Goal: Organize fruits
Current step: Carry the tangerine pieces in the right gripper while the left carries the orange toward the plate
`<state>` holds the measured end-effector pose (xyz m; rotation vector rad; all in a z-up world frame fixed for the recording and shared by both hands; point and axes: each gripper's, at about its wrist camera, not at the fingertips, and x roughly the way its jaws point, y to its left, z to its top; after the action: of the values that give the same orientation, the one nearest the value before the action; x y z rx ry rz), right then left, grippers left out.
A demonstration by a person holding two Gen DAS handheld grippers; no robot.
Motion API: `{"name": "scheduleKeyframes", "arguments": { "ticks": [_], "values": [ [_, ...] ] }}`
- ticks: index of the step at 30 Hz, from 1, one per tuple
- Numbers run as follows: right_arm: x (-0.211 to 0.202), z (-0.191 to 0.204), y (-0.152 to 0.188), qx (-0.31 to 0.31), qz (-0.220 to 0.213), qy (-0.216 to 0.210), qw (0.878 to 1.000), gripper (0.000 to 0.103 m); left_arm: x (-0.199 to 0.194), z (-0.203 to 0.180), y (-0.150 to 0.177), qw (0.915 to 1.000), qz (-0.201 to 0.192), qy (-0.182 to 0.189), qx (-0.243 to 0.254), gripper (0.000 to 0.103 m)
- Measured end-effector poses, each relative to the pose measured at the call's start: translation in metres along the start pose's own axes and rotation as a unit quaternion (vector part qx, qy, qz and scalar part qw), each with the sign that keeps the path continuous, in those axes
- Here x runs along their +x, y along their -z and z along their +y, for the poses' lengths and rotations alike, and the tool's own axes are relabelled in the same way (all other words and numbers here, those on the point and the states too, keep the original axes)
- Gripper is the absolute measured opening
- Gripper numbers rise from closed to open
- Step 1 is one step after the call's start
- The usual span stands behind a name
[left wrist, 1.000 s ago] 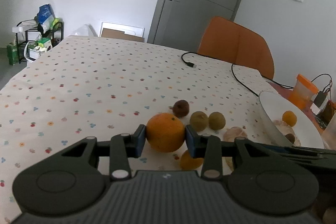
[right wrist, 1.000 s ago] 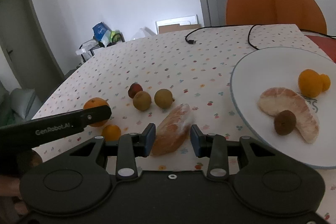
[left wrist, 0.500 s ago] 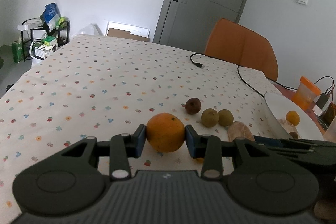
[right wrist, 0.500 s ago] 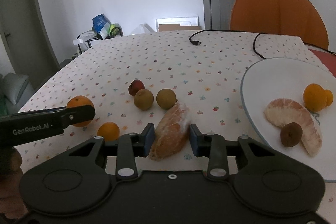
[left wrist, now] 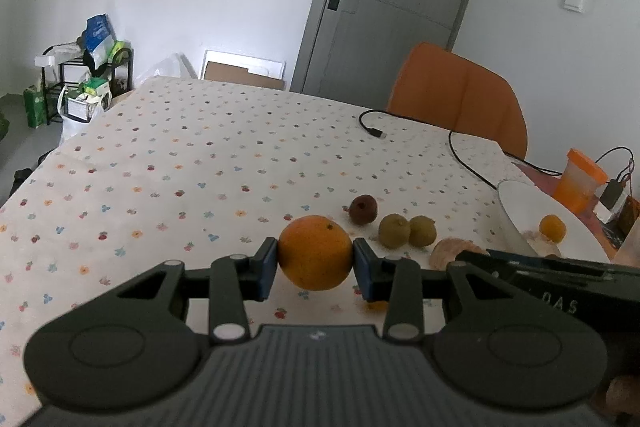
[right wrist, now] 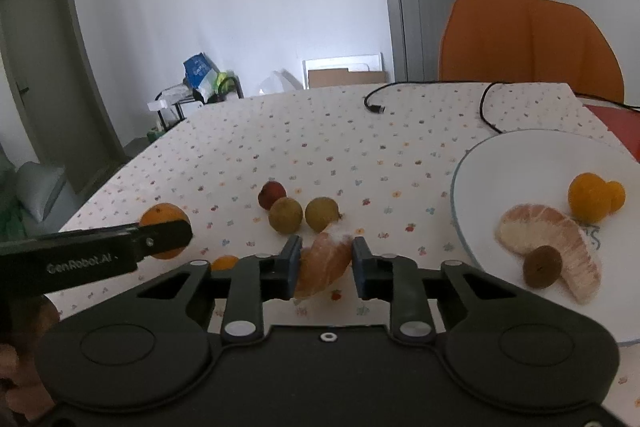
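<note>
"GenRobot.AI" on the left gripper (right wrist: 166, 238) arm; "DAS" on the right gripper's side (left wrist: 560, 305).

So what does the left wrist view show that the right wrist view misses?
Left wrist only: an orange-lidded cup past the plate, and the left tongs from behind.
Right wrist only: a second door, the brown fruit and peeled segment on the plate, and a segment in the right tongs.
Both: the orange, the white plate, two greenish fruits, the cable, the orange chair.

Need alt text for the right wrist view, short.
The right gripper grips a peeled citrus segment above a flowered tablecloth. At right, a white plate holds more fruit; at left, the left gripper holds an orange.
</note>
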<state>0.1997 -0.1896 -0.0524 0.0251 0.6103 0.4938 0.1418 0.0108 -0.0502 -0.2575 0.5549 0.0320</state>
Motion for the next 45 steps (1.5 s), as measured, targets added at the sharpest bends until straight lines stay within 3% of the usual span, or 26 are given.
{"name": "scheduleKeyframes", "arguments": {
  "ticks": [17, 45],
  "values": [
    [-0.028, -0.016, -0.005, 0.013, -0.039, -0.010, 0.999, 0.020, 0.002, -0.024, -0.002, 0.9998, -0.003, 0.008, 0.019, 0.039],
    [-0.072, -0.111, 0.000, 0.075, -0.090, 0.073, 0.990, 0.020, 0.019, -0.105, -0.008, 0.9950, -0.005, 0.061, 0.079, 0.039]
  ]
}}
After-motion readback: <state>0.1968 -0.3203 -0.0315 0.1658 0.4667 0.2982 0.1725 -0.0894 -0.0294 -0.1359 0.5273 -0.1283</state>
